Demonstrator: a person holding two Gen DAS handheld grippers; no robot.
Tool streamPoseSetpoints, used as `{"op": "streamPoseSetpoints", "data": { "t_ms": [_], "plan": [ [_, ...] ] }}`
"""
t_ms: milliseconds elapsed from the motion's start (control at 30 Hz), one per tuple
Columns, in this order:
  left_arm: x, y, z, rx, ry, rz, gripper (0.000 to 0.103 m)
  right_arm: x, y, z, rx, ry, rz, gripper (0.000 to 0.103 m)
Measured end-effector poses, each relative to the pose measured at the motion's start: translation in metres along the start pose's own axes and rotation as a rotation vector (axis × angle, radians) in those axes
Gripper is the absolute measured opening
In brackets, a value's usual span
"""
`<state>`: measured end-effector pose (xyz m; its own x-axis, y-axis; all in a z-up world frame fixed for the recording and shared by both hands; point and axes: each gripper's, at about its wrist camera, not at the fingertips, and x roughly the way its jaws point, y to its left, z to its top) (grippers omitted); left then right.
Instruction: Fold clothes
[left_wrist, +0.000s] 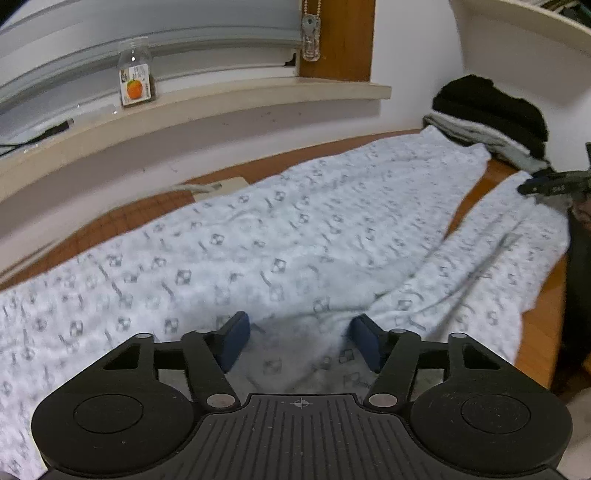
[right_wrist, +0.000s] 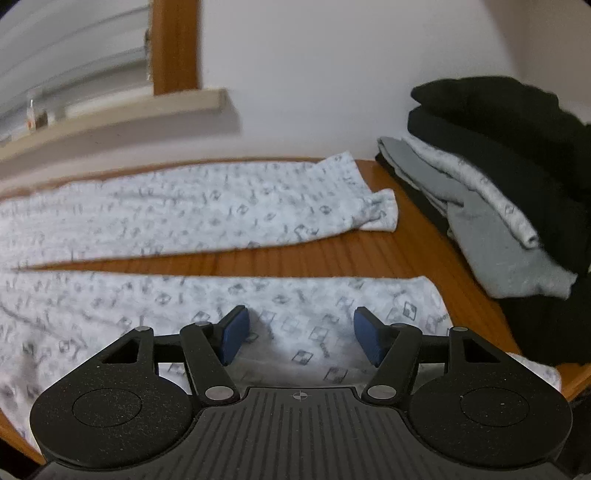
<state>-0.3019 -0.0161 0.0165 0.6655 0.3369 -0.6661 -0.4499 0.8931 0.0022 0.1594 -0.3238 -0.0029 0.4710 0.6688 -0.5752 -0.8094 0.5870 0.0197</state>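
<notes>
Two grippers, both with jaws spread, nothing held. Left gripper (left_wrist: 300, 341) low over crotch of patterned trousers (left_wrist: 258, 251); right gripper (right_wrist: 301, 338) low over near leg, close to cuff — likely spaced to take both ends for lengthwise fold. Trousers flat on wooden table (right_wrist: 314, 258), legs parted in narrow V, pale fabric with small grey print, lightly wrinkled. Beyond cuffs: folded stack (right_wrist: 509, 192), black over grey, probably finished items.
</notes>
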Motion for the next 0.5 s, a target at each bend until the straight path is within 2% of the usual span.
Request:
{"op": "streamPoseSetpoints", "data": {
  "t_ms": [167, 267, 333, 400, 433, 500],
  "plan": [
    [0.002, 0.006, 0.001, -0.029, -0.016, 0.034, 0.064, 0.01, -0.006, 0.006, 0.015, -0.015, -0.006, 0.063],
    [-0.011, 0.001, 0.002, -0.054, -0.072, 0.048, 0.063, 0.005, -0.015, 0.007, 0.027, -0.035, -0.027, 0.062],
    [-0.018, -0.007, 0.006, -0.047, -0.107, 0.026, 0.061, 0.003, -0.029, 0.006, 0.069, -0.057, -0.045, 0.062],
    [-0.023, -0.017, 0.012, -0.029, -0.133, -0.01, 0.053, 0.005, -0.041, 0.005, 0.092, -0.051, -0.081, 0.063],
    [-0.022, -0.024, 0.017, -0.015, -0.137, -0.035, 0.045, 0.007, -0.046, 0.004, 0.098, -0.045, -0.094, 0.063],
    [-0.016, -0.037, 0.024, 0.01, -0.133, -0.089, 0.042, 0.011, -0.055, 0.004, 0.106, -0.034, -0.105, 0.063]
  ]
}}
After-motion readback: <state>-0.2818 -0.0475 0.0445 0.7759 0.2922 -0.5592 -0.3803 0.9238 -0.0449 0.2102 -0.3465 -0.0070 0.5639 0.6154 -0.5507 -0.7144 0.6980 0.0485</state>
